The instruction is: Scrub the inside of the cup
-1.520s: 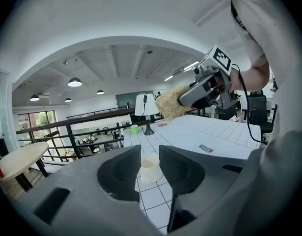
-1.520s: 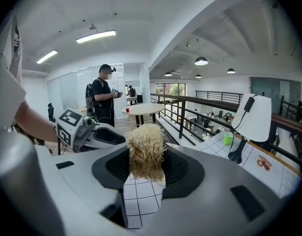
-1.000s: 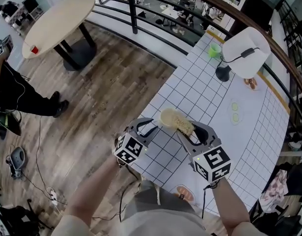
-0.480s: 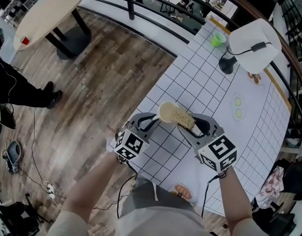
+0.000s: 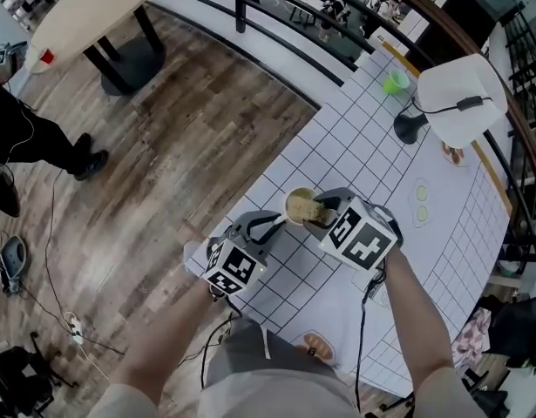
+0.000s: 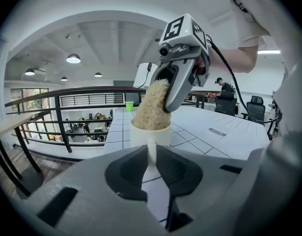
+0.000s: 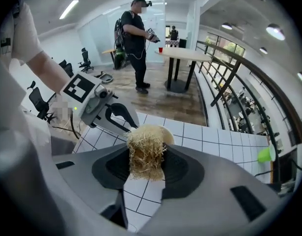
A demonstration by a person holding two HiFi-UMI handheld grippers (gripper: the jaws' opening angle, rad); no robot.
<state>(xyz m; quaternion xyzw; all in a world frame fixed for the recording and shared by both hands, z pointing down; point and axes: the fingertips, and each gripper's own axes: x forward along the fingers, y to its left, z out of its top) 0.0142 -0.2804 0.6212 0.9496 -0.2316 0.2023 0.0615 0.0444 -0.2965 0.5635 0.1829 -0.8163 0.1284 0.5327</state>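
A cream cup (image 5: 300,205) stands near the left edge of the white gridded table (image 5: 355,155). My left gripper (image 5: 272,225) reaches it from the left; its jaws have just been closing and now pinch a narrow white part of the cup (image 6: 151,134) between them. My right gripper (image 5: 324,209) points steeply down over the cup, shut on a straw-coloured loofah scrubber (image 7: 146,151). The scrubber's lower end (image 6: 151,104) sits inside the cup's mouth. The cup's inside is hidden by it.
A small green cup (image 5: 395,82) and a white lamp (image 5: 459,103) stand at the table's far end. A black railing (image 5: 276,11) runs along the far side. A round wooden table (image 5: 84,7) and a standing person (image 7: 136,38) are on the wood floor to the left.
The right gripper has swung from lying sideways to pointing down and has sunk, bringing the scrubber into the cup. The left gripper's jaws have narrowed on the cup.
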